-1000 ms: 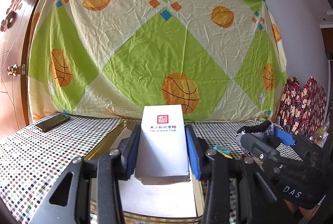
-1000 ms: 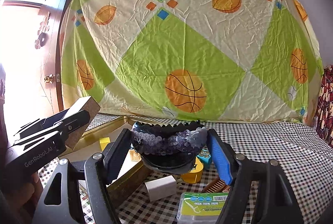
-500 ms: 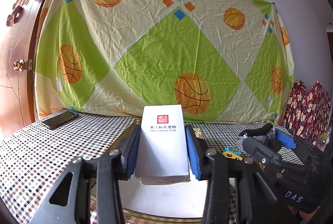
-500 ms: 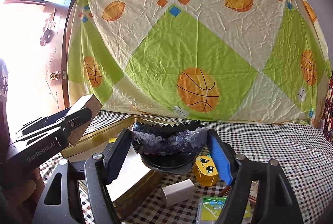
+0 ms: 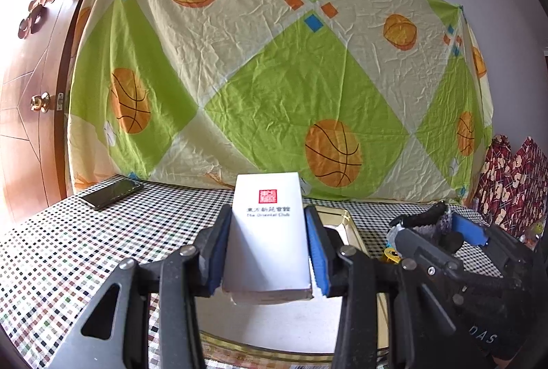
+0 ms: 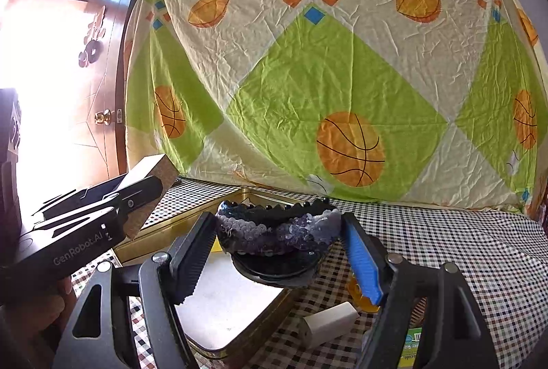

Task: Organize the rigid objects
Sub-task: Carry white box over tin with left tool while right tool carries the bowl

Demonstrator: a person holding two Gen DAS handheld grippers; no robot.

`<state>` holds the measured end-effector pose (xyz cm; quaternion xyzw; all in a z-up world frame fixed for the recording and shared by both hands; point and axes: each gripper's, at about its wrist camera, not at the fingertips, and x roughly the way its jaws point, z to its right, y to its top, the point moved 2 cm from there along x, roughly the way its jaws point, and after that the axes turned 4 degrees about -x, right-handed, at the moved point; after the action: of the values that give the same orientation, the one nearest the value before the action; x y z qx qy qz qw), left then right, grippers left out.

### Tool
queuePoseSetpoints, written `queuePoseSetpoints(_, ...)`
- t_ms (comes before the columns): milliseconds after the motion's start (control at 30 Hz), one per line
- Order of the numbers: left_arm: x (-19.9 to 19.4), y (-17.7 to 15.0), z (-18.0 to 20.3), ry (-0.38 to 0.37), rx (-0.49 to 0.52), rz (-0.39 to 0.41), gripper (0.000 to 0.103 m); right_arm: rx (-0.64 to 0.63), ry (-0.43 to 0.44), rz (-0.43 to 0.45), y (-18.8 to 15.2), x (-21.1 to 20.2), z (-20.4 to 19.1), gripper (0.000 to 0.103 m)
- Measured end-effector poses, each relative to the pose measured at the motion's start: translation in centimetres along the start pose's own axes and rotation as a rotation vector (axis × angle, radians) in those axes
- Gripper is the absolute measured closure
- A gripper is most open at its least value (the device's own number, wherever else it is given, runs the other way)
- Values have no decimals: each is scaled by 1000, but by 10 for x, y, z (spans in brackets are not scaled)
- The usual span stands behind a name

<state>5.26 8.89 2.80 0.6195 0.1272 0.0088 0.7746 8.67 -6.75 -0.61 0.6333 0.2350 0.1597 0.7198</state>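
The white box sits between the jaws of the left gripper, which are closed against its two long sides, with the printed face turned up and the far end projecting beyond the fingertips. In the right gripper, the jaws stand fairly wide and are closed on the sequined hair clip, each pad bearing on one end of the clip; its toothed edge points up. Both items are held in the air, clear of any surface. Directly below and ahead of both sets of jaws lies the gold-rimmed tray, its pale floor visible beneath the clip and under the box. We judge the step in hand to be lowering each item into the tray. We keep each grip firm until the item rests on the floor, bring the box down level so that its broad face lands flat, and set the clip down well apart from it. To the right of the right jaws, outside the tray on the checked tablecloth, lie a small white block and a yellow object, which we judge are yet to be sorted.
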Motion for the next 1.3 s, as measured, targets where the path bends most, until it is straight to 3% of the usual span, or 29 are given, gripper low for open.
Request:
queuePoseSetpoints(733,10,2,-21,33,31,-32,62,-31,32,-20,4,18,-22,28)
queuePoseSetpoints(1300,30,7,-26,21,60,-126,62,-34,56,-57,9,28,-24,28)
